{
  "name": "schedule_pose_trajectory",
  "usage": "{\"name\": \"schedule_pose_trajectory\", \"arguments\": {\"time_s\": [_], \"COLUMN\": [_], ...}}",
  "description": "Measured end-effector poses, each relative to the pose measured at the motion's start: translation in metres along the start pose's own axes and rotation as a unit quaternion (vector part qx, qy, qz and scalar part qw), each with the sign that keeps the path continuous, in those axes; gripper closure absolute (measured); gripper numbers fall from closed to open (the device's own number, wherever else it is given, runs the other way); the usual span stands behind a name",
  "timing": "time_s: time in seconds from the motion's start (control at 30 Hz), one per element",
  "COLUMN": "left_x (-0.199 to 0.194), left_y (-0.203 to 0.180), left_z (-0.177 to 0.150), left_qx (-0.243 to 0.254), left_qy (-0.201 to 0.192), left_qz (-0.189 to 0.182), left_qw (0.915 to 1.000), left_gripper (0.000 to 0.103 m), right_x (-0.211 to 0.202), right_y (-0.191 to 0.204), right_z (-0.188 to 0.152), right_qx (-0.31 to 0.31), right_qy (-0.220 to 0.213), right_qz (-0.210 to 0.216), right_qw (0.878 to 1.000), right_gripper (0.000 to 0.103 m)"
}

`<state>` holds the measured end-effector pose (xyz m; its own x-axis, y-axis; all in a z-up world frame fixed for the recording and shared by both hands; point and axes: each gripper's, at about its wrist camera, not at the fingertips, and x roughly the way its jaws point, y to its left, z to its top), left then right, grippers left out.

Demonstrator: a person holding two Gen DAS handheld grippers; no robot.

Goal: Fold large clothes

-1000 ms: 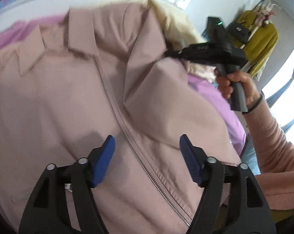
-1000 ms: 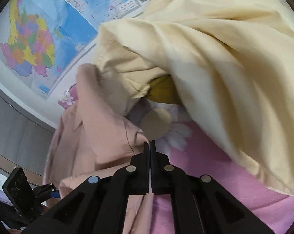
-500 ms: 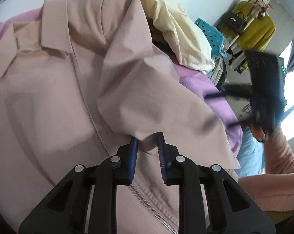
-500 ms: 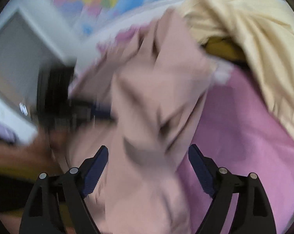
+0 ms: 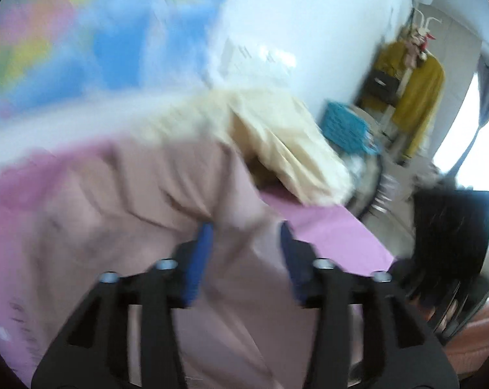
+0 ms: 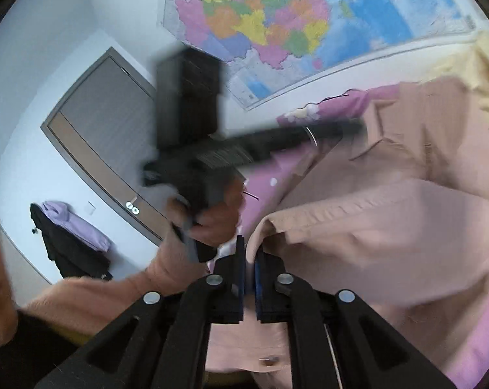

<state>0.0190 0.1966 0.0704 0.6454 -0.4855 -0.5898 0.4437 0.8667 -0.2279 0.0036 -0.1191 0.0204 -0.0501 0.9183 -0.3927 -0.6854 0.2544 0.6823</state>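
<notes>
A dusty-pink zip jacket [image 5: 121, 214] lies spread on a purple-pink sheet [image 5: 335, 230]; it also shows in the right wrist view [image 6: 390, 227]. My left gripper [image 5: 244, 243] is open, its blue pads either side of a raised fold of the jacket; the view is blurred. My right gripper [image 6: 249, 259] is shut on the jacket's hem corner [image 6: 263, 227] and holds it lifted. The left gripper's body [image 6: 212, 149] crosses the right wrist view, held by a hand.
A cream garment [image 5: 276, 136] is heaped beyond the jacket. A wall map [image 6: 276, 16] hangs behind. A door [image 6: 105, 136] and hanging clothes [image 6: 72, 233] stand at left. A teal basket [image 5: 344, 126] and a yellow coat [image 5: 416, 97] stand at right.
My left gripper, nearly closed on a jacket fold half a second ago, has opened and swung up. My right gripper, open half a second ago, has closed on the jacket's hem corner.
</notes>
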Motion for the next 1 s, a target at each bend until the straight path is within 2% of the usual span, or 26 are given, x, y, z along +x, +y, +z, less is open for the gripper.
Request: {"name": "schedule_pose_trajectory", "arguments": {"time_s": [0.03, 0.07, 0.1, 0.13, 0.17, 0.2, 0.23, 0.3, 0.33, 0.37, 0.4, 0.43, 0.47, 0.53, 0.63, 0.67, 0.7, 0.73, 0.8, 0.87, 0.93, 0.97, 1.0], "left_x": [-0.011, -0.019, -0.028, -0.034, -0.033, -0.03, -0.024, -0.013, -0.006, -0.002, 0.002, 0.006, 0.009, 0.014, 0.023, 0.027, 0.033, 0.037, 0.036, 0.026, 0.015, 0.011, 0.009], "left_y": [0.004, 0.007, 0.011, 0.017, 0.018, 0.02, 0.022, 0.029, 0.031, 0.036, 0.04, 0.039, 0.039, 0.032, 0.018, 0.016, 0.011, 0.008, 0.004, 0.007, 0.013, 0.017, 0.022], "left_z": [0.001, 0.0, -0.005, -0.014, -0.019, -0.031, -0.046, -0.077, -0.091, -0.102, -0.116, -0.124, -0.131, -0.143, -0.156, -0.16, -0.165, -0.167, -0.165, -0.153, -0.135, -0.126, -0.116], "left_qx": [0.008, 0.015, 0.02, 0.021, 0.019, 0.017, 0.015, 0.0, -0.01, -0.019, -0.033, -0.042, -0.052, -0.053, -0.022, -0.018, -0.006, 0.009, 0.036, 0.072, 0.106, 0.119, 0.134], "left_qy": [-0.007, -0.007, -0.003, 0.003, 0.013, 0.034, 0.051, 0.098, 0.116, 0.13, 0.142, 0.147, 0.154, 0.173, 0.198, 0.21, 0.226, 0.234, 0.23, 0.206, 0.17, 0.155, 0.138], "left_qz": [0.022, 0.036, 0.049, 0.057, 0.059, 0.058, 0.056, 0.043, 0.035, 0.03, 0.019, 0.009, -0.006, -0.041, -0.049, -0.05, -0.034, -0.018, -0.001, 0.049, 0.112, 0.147, 0.196], "left_qw": [0.9997, 0.9992, 0.9986, 0.9982, 0.998, 0.9976, 0.997, 0.9943, 0.9926, 0.9909, 0.9891, 0.9881, 0.9867, 0.9828, 0.9787, 0.9762, 0.9734, 0.9721, 0.9725, 0.9747, 0.9734, 0.9696, 0.9616], "left_gripper": [0.049, 0.043, 0.039, 0.035, 0.035, 0.033, 0.032, 0.029, 0.029, 0.029, 0.029, 0.029, 0.028, 0.026, 0.02, 0.021, 0.031, 0.038, 0.073, 0.087, 0.085, 0.08, 0.07], "right_x": [0.017, 0.035, 0.043, 0.049, 0.05, 0.042, 0.028, -0.003, -0.025, -0.043, -0.051, -0.061, -0.064, -0.053, -0.023, -0.017, -0.015, -0.015, -0.031, -0.063, -0.087, -0.096, -0.1], "right_y": [-0.008, -0.018, -0.023, -0.028, -0.03, -0.034, -0.039, -0.05, -0.055, -0.061, -0.066, -0.08, -0.091, -0.119, -0.144, -0.153, -0.163, -0.171, -0.175, -0.17, -0.173, -0.178, -0.185], "right_z": [-0.003, -0.008, -0.013, -0.019, -0.023, -0.024, -0.027, -0.011, -0.001, 0.01, 0.018, 0.03, 0.035, 0.052, 0.068, 0.073, 0.073, 0.075, 0.081, 0.084, 0.089, 0.088, 0.085], "right_qx": [0.018, 0.034, 0.035, 0.02, 0.0, -0.008, -0.002, 0.007, 0.001, -0.01, -0.013, -0.013, -0.009, 0.009, -0.001, 0.003, 0.009, 0.015, 0.03, 0.033, 0.044, 0.055, 0.068], "right_qy": [0.015, 0.051, 0.072, 0.097, 0.116, 0.119, 0.11, 0.073, 0.039, 0.009, -0.008, -0.03, -0.033, -0.016, 0.022, 0.033, 0.044, 0.054, 0.026, -0.026, -0.066, -0.081, -0.087], "right_qz": [0.001, 0.0, -0.023, -0.072, -0.108, -0.13, -0.133, -0.16, -0.198, -0.255, -0.293, -0.341, -0.348, -0.343, -0.38, -0.384, -0.378, -0.371, -0.362, -0.354, -0.372, -0.375, -0.378], "right_qw": [1.0, 0.998, 0.997, 0.993, 0.987, 0.984, 0.985, 0.984, 0.979, 0.967, 0.956, 0.94, 0.937, 0.939, 0.925, 0.923, 0.925, 0.927, 0.931, 0.934, 0.925, 0.922, 0.919], "right_gripper": [0.088, 0.073, 0.05, 0.043, 0.039, 0.039, 0.039, 0.039, 0.037, 0.031, 0.025, 0.024, 0.024, 0.021, 0.021, 0.035, 0.08, 0.1, 0.1, 0.101, 0.102, 0.102, 0.102]}}
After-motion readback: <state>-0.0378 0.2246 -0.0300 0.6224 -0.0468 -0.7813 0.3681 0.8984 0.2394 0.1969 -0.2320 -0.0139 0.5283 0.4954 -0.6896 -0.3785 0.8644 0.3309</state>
